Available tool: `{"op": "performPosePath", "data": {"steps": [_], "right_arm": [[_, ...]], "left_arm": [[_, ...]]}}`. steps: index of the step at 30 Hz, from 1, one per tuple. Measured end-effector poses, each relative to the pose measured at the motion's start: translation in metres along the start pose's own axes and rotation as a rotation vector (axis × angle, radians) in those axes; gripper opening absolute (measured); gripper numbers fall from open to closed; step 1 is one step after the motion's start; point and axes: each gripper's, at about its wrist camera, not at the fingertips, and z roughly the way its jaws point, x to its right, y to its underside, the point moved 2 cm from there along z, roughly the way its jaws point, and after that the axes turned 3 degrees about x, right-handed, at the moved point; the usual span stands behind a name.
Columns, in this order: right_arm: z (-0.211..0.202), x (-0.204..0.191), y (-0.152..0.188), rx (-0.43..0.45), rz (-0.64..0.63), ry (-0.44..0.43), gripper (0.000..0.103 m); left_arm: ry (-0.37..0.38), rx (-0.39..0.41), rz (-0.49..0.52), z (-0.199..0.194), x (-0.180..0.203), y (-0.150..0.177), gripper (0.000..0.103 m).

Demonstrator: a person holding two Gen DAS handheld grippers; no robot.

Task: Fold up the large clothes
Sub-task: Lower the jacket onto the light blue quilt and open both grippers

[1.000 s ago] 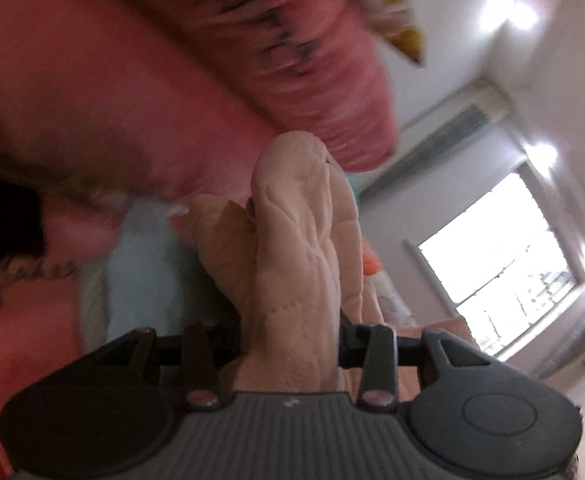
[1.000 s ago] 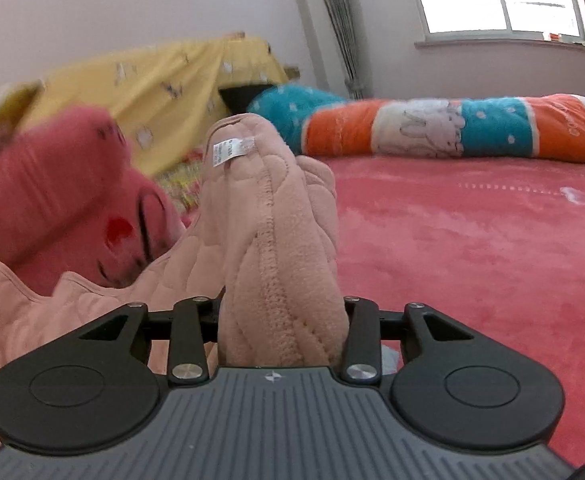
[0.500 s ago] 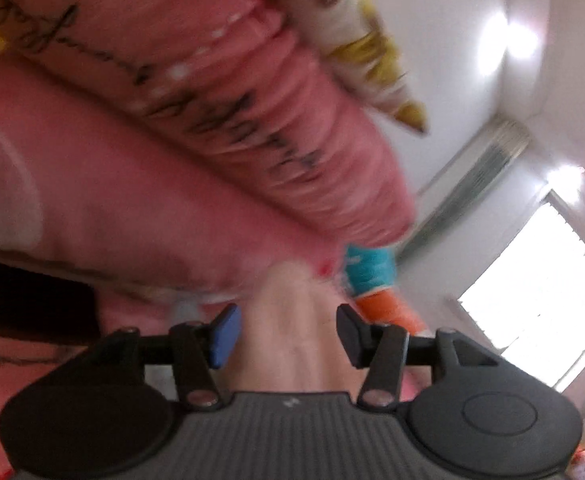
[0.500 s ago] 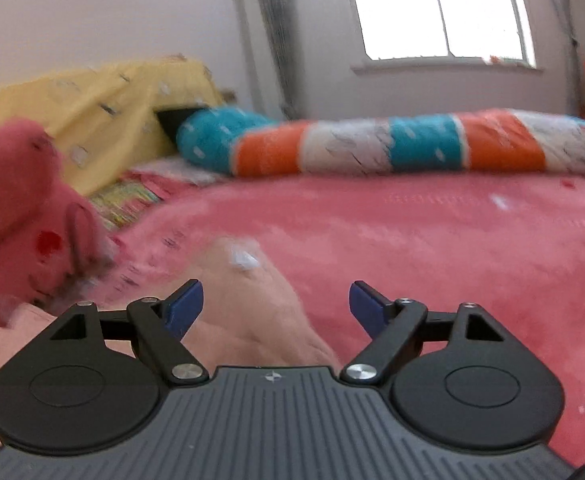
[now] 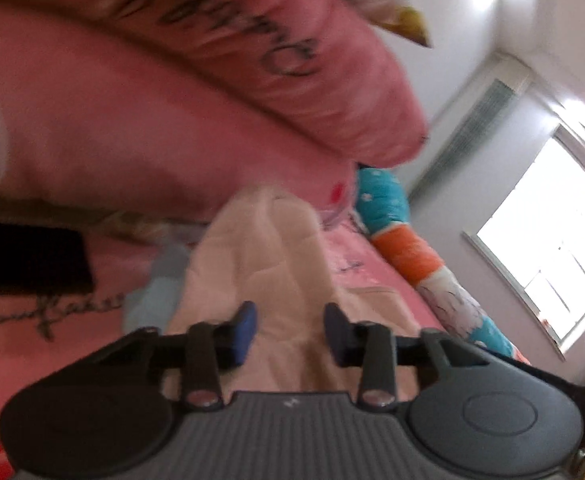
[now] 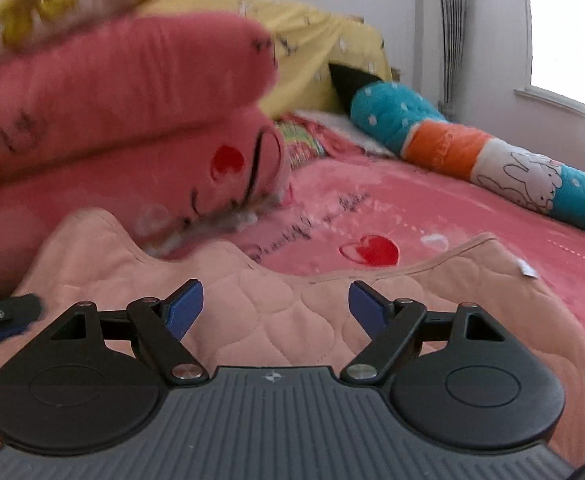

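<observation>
Peach quilted garment lies spread on pink bed, far edge just short of stacked pink pillows. Right claw wide, nothing between pads, hovering over flat cloth. Left claw narrow, jaws just closing; raised ridge of garment between pads, contact not clear through blur. Judgement: fold laid down. Next: smooth layers, square edges, pinch both layers together near corners.
</observation>
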Motion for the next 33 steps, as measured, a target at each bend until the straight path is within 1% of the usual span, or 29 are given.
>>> {"op": "performPosePath", "data": {"steps": [2,3,4,7,9,12,13,16,20,21,23,25,26,27,28,29,30,32,33], "right_arm": [[0.014,0.002,0.009,-0.059,0.000,0.030,0.100],[0.024,0.003,0.012,-0.090,-0.004,0.043,0.101],[0.025,0.006,0.016,-0.114,-0.010,0.046,0.103],[0.039,0.016,0.027,-0.139,-0.001,0.070,0.103],[0.050,0.017,0.032,-0.155,-0.003,0.071,0.103],[0.061,0.010,0.034,-0.150,-0.022,0.081,0.103],[0.057,0.008,0.030,-0.139,-0.020,0.082,0.103],[0.050,0.007,0.035,-0.102,-0.016,0.090,0.103],[0.044,0.006,0.038,-0.076,-0.013,0.092,0.103],[0.038,0.006,0.037,-0.070,-0.012,0.092,0.103],[0.039,0.007,0.039,-0.057,-0.005,0.087,0.103],[0.035,0.004,0.036,-0.042,0.004,0.086,0.103],[0.028,0.004,0.035,-0.037,0.005,0.085,0.103],[0.019,0.004,0.032,-0.035,0.010,0.080,0.103],[0.009,0.006,0.030,-0.034,0.028,0.077,0.103],[-0.003,0.010,0.027,-0.036,0.053,0.084,0.103],[-0.017,0.013,0.025,-0.032,0.079,0.096,0.103],[-0.055,0.022,0.024,0.008,0.137,0.108,0.103],[-0.073,0.025,0.026,0.026,0.154,0.107,0.103]], "left_arm": [[-0.027,-0.014,-0.014,0.005,-0.008,0.003,0.021],[-0.032,-0.024,-0.017,0.008,-0.011,0.005,0.020],[-0.037,-0.036,-0.015,0.010,-0.012,0.007,0.019],[-0.048,-0.050,0.000,0.026,-0.014,0.010,0.016],[-0.054,-0.054,-0.011,0.030,-0.018,0.012,0.009],[-0.054,-0.053,-0.019,0.035,-0.023,0.015,0.008],[-0.056,-0.054,-0.016,0.036,-0.023,0.017,0.008],[-0.068,-0.052,0.007,0.038,-0.019,0.018,0.008],[-0.077,-0.050,0.034,0.039,-0.018,0.019,0.008],[-0.077,-0.047,0.037,0.038,-0.016,0.018,0.008],[-0.075,-0.038,0.035,0.036,-0.014,0.016,0.008],[-0.063,-0.025,0.033,0.031,-0.009,0.011,0.011],[-0.063,-0.022,0.038,0.028,-0.006,0.008,0.016],[-0.062,-0.015,0.054,0.024,-0.002,0.005,0.026],[-0.063,-0.005,0.083,0.019,0.004,0.003,0.032],[-0.067,0.006,0.111,0.014,0.009,0.001,0.043],[-0.068,0.016,0.131,0.008,0.014,-0.001,0.047],[-0.068,0.034,0.167,-0.007,0.024,-0.006,0.051],[-0.070,0.043,0.187,-0.014,0.029,-0.007,0.056]]}}
